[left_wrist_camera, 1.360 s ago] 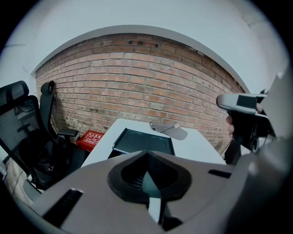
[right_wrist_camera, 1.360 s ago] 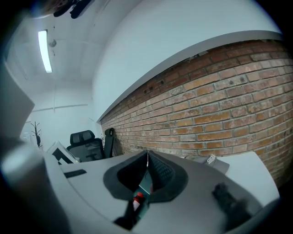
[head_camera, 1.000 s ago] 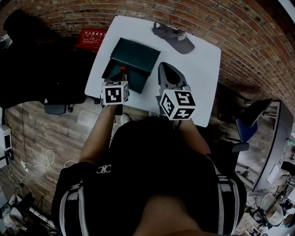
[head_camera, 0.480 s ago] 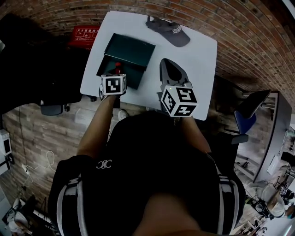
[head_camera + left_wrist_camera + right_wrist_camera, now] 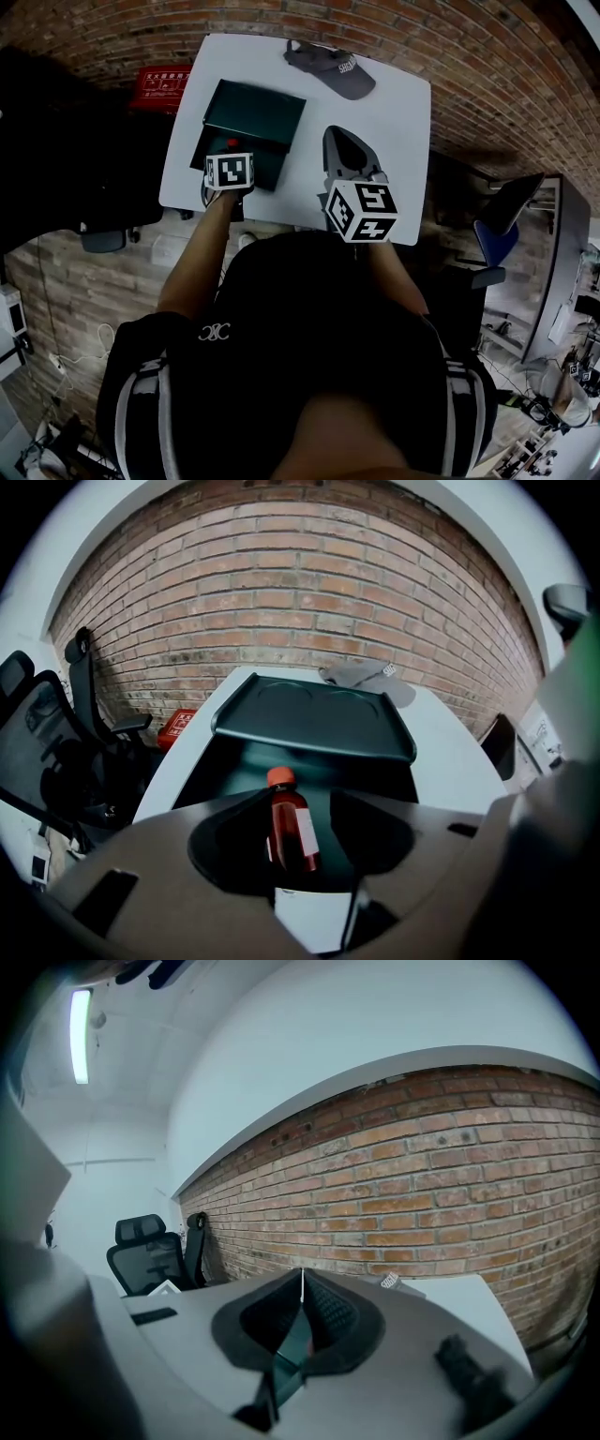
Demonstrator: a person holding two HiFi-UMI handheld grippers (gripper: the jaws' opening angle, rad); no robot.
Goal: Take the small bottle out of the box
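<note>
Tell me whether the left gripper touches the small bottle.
Apart. The left gripper view shows the small bottle between the just-opening jaws of the left gripper, gaps either side.

The small bottle (image 5: pixel 291 832) looks glossy, the box (image 5: pixel 314 719) matt, the table (image 5: pixel 394 141) smooth, the wall (image 5: pixel 300 602) rough brick.

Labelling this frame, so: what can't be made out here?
Bottle: head view shows only its red top; the left gripper, whose jaws have just been opening round it, covers the rest.
Bottle label: left gripper view, print too blurred.
Box floor: partly behind that gripper, both views.
Cap lettering: head view, too small.
</note>
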